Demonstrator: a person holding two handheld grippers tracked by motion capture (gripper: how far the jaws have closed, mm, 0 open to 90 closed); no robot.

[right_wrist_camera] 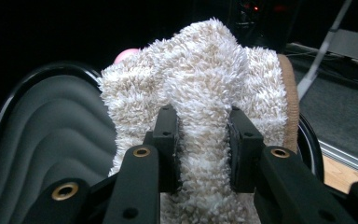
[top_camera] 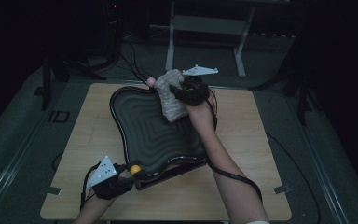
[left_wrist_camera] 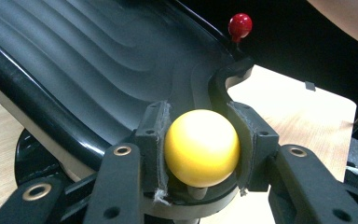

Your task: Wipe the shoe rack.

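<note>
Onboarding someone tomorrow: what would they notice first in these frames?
Probably the big black ridged tray in the middle of the wooden table. Next, the fluffy beige cloth pinched in the right gripper over the tray's far edge. Then the yellow ball knob at the tray's near corner, clamped by the left gripper.

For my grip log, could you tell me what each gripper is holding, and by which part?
The left gripper clamps the tray's yellow ball knob. The right gripper pinches a bunched fold of the fluffy towel.

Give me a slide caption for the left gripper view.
Left gripper clamps the yellow ball knob at the black ridged tray corner.
</note>
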